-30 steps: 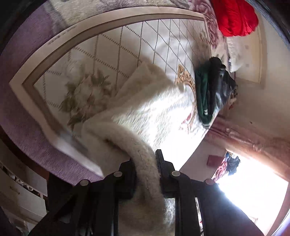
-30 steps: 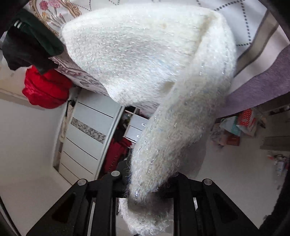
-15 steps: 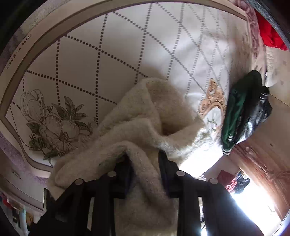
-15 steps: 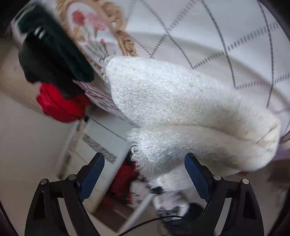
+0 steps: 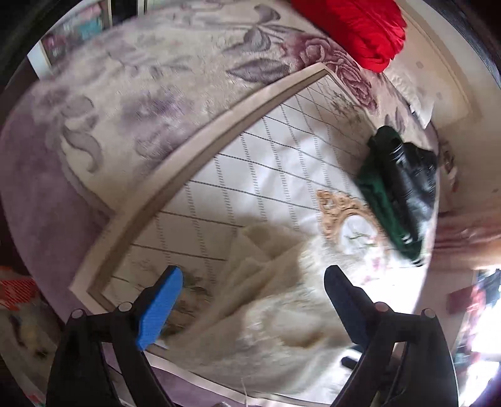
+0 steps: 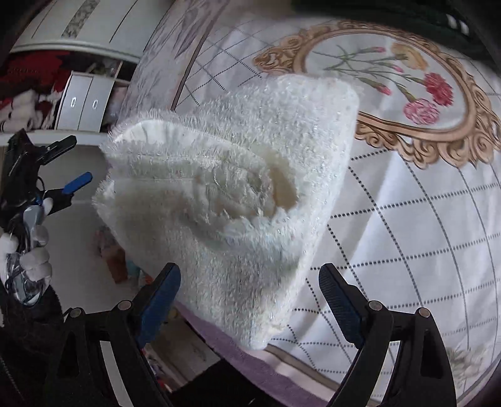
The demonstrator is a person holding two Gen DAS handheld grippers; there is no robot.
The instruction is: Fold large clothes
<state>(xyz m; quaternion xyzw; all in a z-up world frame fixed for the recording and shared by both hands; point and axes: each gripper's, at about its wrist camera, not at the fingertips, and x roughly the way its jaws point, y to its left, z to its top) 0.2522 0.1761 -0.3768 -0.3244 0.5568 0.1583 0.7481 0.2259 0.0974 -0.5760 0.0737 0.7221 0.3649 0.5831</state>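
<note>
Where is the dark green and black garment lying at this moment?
In the left wrist view, the dark green and black garment lies on the right of the bed, beside the gold-framed flower print, beyond the white fluffy garment.

One fluffy white garment (image 6: 225, 194) lies folded on one quilted bedspread (image 5: 266, 162). One dark green and black bundle of clothes (image 5: 397, 188) sits near the far edge, and one red bundle (image 5: 360, 28) lies beyond it. Two grippers are in view, the left gripper (image 5: 253, 291) and the right gripper (image 6: 250, 291). One gloved hand (image 6: 31, 250) shows at the side.
</note>
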